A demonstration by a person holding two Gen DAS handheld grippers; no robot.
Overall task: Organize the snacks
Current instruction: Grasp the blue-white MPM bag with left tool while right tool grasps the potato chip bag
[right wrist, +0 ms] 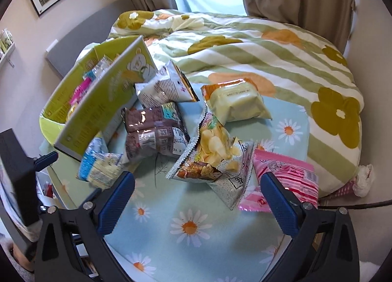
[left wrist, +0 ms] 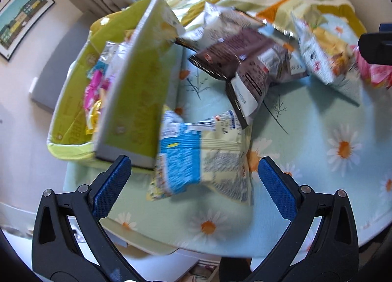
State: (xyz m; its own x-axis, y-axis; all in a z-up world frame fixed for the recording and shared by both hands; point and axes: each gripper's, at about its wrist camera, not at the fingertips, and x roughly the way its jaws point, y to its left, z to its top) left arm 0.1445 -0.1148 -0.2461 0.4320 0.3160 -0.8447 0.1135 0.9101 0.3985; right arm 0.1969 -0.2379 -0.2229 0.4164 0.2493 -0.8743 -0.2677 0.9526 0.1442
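At far left my green cardboard snack box (right wrist: pixel 80 110) sits on the bed's daisy-print sheet (right wrist: pixel 186 228), part filled. The blue-and-white crinkly packet (left wrist: pixel 196 157) lies against its flap — a careless grab could snag the flap and tip the box. Left gripper (left wrist: pixel 194 185) hovers low over that packet, jaws wide apart; right gripper (right wrist: pixel 197 202) likewise, empty, above the silver crisp bag (right wrist: pixel 213 159).

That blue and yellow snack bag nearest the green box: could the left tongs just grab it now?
Probably yes. The left tongs are open, and the blue and yellow bag lies right ahead between the tips, nothing covering it.
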